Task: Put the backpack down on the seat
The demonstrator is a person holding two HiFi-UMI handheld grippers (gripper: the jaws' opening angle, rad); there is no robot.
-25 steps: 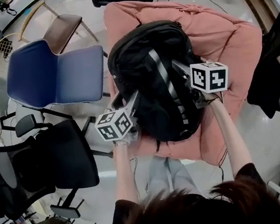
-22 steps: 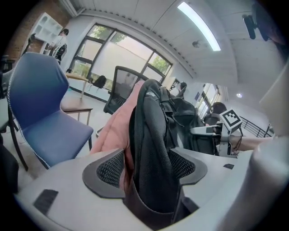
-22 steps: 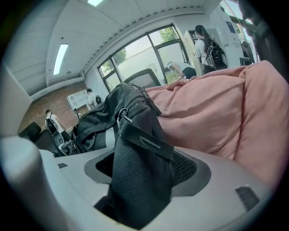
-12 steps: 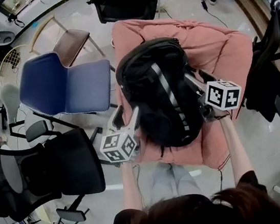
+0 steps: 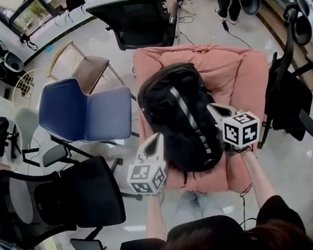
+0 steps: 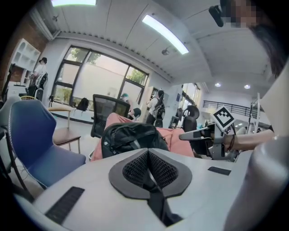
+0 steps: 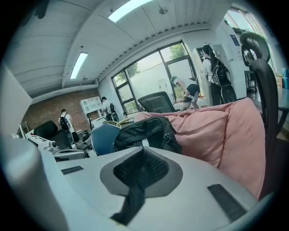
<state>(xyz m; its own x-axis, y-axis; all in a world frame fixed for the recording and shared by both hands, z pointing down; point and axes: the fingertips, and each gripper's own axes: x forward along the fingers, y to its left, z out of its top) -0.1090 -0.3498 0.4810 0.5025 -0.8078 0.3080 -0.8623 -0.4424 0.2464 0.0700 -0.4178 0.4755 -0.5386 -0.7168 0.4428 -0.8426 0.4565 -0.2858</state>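
Observation:
The black backpack (image 5: 179,118) with a grey stripe lies on the pink beanbag seat (image 5: 226,65). My left gripper (image 5: 155,143) hangs just off the pack's near left side, apart from it. The jaws are closing, and its mesh pads (image 6: 135,168) meet with nothing between them. My right gripper (image 5: 217,111) is at the pack's right edge, also closing onto nothing, and its pads (image 7: 151,168) are pressed together. In both gripper views the backpack (image 6: 131,137) (image 7: 144,131) rests ahead on the beanbag seat (image 6: 176,137) (image 7: 216,131), free of the jaws.
A blue chair (image 5: 85,111) and a black mesh office chair (image 5: 57,202) stand to the left. A wooden chair (image 5: 94,69) and a black office chair (image 5: 136,20) are behind the beanbag, and another dark chair (image 5: 290,91) is on its right. People stand at the far windows.
Both grippers have drawn back from the backpack's sides toward the person, and their jaws have gone from wide open to shut. The backpack stays on the beanbag.

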